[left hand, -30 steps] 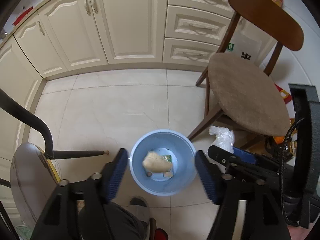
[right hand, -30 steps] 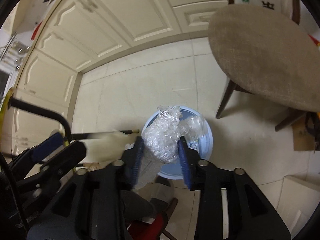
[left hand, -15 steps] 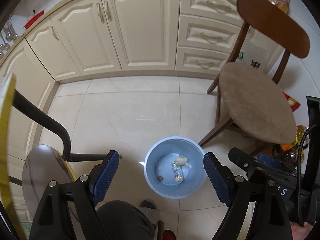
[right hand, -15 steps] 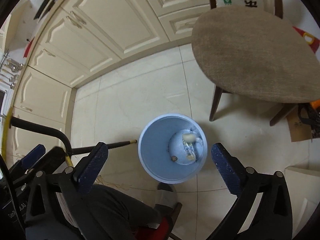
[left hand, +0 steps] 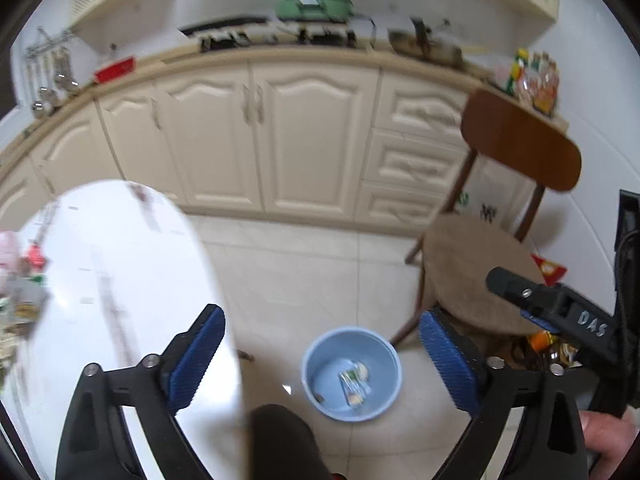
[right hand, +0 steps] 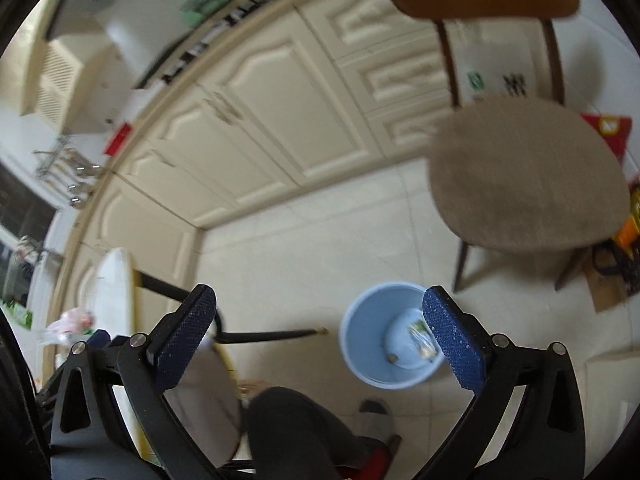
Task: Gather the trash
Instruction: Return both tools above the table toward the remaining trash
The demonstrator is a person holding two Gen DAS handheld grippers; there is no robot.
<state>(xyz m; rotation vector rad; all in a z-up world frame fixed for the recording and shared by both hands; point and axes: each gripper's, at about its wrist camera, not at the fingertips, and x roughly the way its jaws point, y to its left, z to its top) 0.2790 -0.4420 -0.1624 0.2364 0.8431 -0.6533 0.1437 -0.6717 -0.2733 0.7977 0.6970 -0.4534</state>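
A light blue bin [left hand: 320, 372] stands on the tiled floor below both grippers, beside the chair. Inside it lie a clear plastic wrapper with a green label [left hand: 353, 385] and small scraps. My left gripper [left hand: 320, 316] hangs high above the floor with its jaws opening and nothing between them. My right gripper [right hand: 319, 294] is open wide and empty; the bin [right hand: 364, 336] with the wrapper [right hand: 420, 340] shows by its right finger. More blurred litter [left hand: 18, 276] lies on the white table [left hand: 112, 280] at the left.
A wooden chair with a tan seat [left hand: 476, 276] stands right of the bin. Cream cabinets [left hand: 280, 140] line the far wall under a cluttered counter. The person's dark trouser leg [right hand: 288, 432] is at the bottom. A black table leg [right hand: 272, 335] runs along the floor.
The right gripper opened and dropped the clear plastic bundle into the bin. Both grippers rose and tilted up, so the cabinets, counter and white table top came into view.
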